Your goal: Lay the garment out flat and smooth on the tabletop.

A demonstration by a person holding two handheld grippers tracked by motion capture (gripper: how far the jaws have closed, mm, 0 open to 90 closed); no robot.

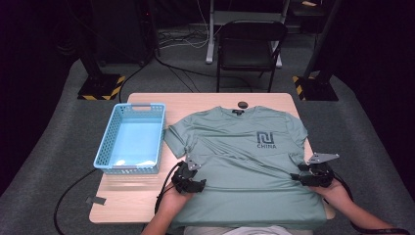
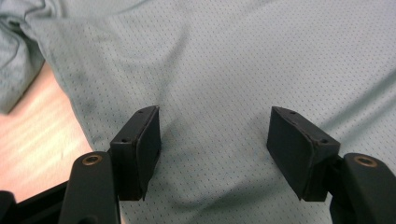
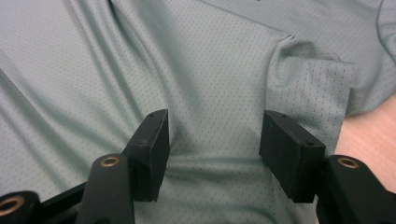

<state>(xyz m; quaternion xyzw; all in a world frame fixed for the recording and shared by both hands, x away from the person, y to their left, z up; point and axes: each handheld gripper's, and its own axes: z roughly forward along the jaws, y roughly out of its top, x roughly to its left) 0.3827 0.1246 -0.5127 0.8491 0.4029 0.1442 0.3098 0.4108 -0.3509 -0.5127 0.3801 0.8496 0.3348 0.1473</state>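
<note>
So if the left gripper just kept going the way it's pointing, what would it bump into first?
Most likely the green T-shirt: the left gripper has open jaws aimed at its cloth, close ahead.

The T-shirt (image 1: 244, 161) is a soft, matt sage-green cloth, a sports mesh knit dotted all over with tiny pinholes, and its chest print (image 1: 266, 139) looks flat and dark. Under it the table (image 1: 127, 203) has a pale wood-look top, smooth with a faint sheen, while the basket (image 1: 108, 133) is light blue moulded plastic with slotted walls. The left gripper (image 2: 215, 135) and right gripper (image 3: 214, 140) have matt black plastic jaws with brass-coloured metal fittings
</note>
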